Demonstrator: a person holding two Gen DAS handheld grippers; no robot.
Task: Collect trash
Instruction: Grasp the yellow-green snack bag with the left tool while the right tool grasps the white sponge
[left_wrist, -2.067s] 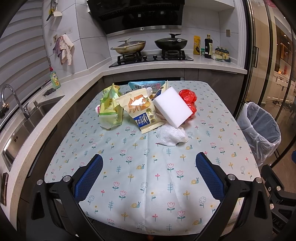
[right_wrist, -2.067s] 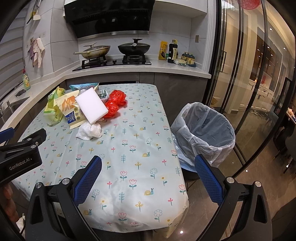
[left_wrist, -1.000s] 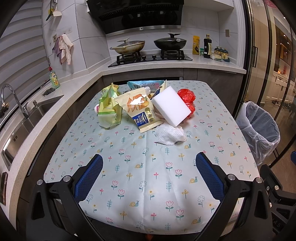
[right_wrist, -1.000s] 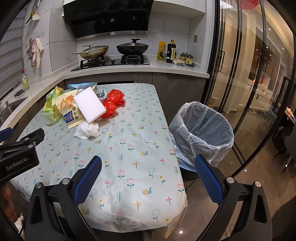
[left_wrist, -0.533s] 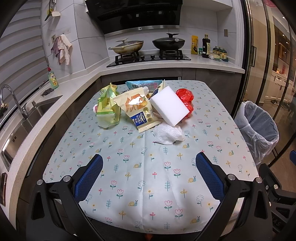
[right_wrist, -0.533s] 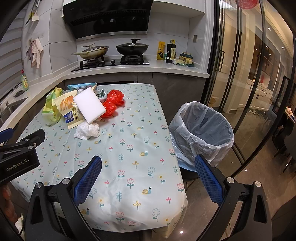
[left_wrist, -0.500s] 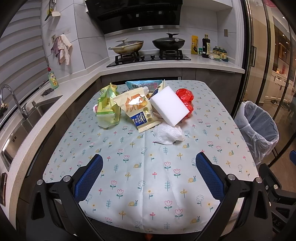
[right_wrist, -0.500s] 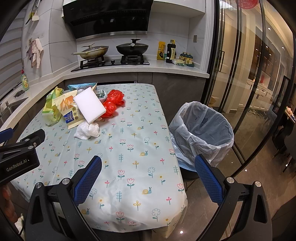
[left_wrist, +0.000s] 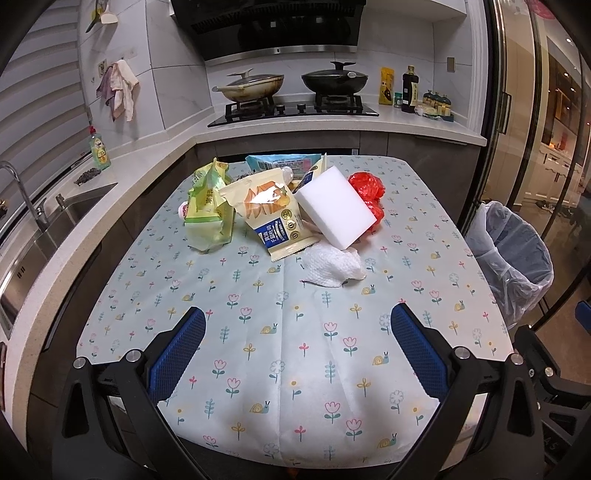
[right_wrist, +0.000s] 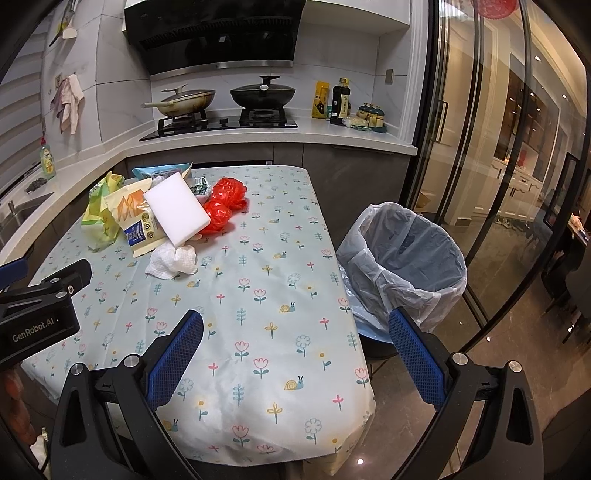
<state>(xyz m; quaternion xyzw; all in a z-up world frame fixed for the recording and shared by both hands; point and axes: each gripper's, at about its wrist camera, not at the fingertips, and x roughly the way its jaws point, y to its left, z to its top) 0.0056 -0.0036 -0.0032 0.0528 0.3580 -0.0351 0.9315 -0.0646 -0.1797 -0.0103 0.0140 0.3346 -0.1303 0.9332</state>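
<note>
Fingers of both the left gripper (left_wrist: 295, 347) and right gripper (right_wrist: 295, 347) spread wide, empty, above the desk (left_wrist: 295, 387). Trash pile, topped by a white foam block (left_wrist: 336, 210), lies at the far end; lined bin (right_wrist: 406, 258) stands beside the desk.

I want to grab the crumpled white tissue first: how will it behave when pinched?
The crumpled white tissue looks soft and wrinkled, so it will probably squash flat between the pads and weigh almost nothing. It lies loose on the tablecloth, just in front of the white foam block, so a push would likely slide it rather than roll it.
</note>
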